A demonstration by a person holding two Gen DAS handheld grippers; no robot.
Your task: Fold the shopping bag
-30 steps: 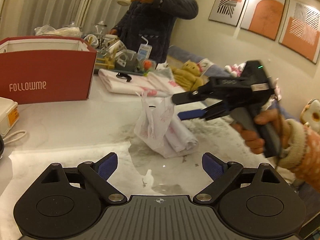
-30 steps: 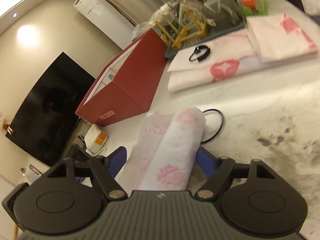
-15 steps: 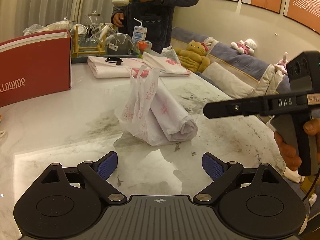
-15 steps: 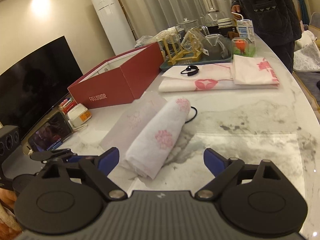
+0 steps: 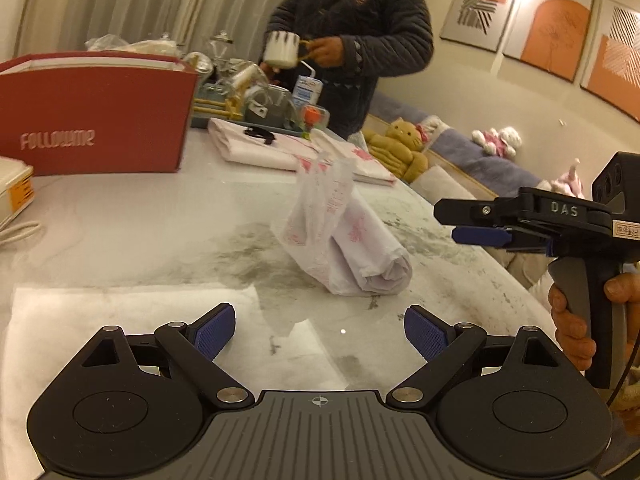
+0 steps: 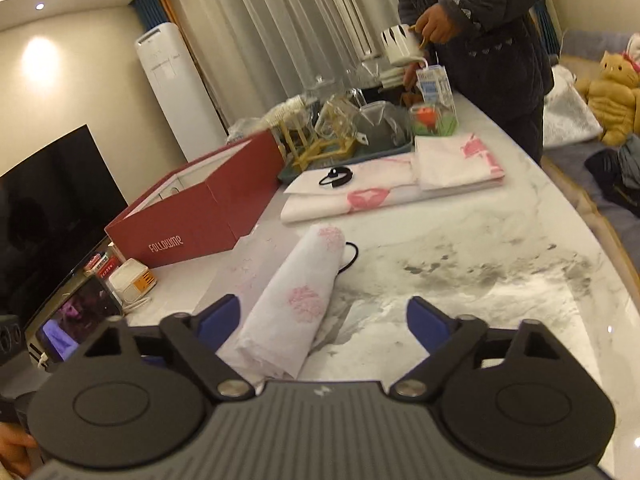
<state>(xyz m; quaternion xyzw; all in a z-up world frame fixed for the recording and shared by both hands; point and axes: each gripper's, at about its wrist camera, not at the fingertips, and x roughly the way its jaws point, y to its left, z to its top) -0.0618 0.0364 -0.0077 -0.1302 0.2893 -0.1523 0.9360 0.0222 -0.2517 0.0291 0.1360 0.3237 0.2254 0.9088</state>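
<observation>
A thin, crinkled white shopping bag [image 5: 352,252] printed with pink flowers is seen rolled into a soft tube on the glossy marbled surface [image 5: 140,240], its handles standing up. The left hand-held gripper [image 5: 320,332] is held wide open with nothing between its blue ribbed pads. The right hand-held gripper [image 6: 322,322] is closing but open, the roll's near end untouched between its pads. "FOLLOWME" is read on the red box [image 6: 208,208]; "DAS" is shown only in the left view.

A home living room: a sofa [image 5: 476,156] with plush toys [image 5: 400,148] along the right wall, framed prints [image 5: 560,36] above, a television [image 6: 52,184] far left, curtains [image 6: 288,24], a marble table [image 6: 500,248].
</observation>
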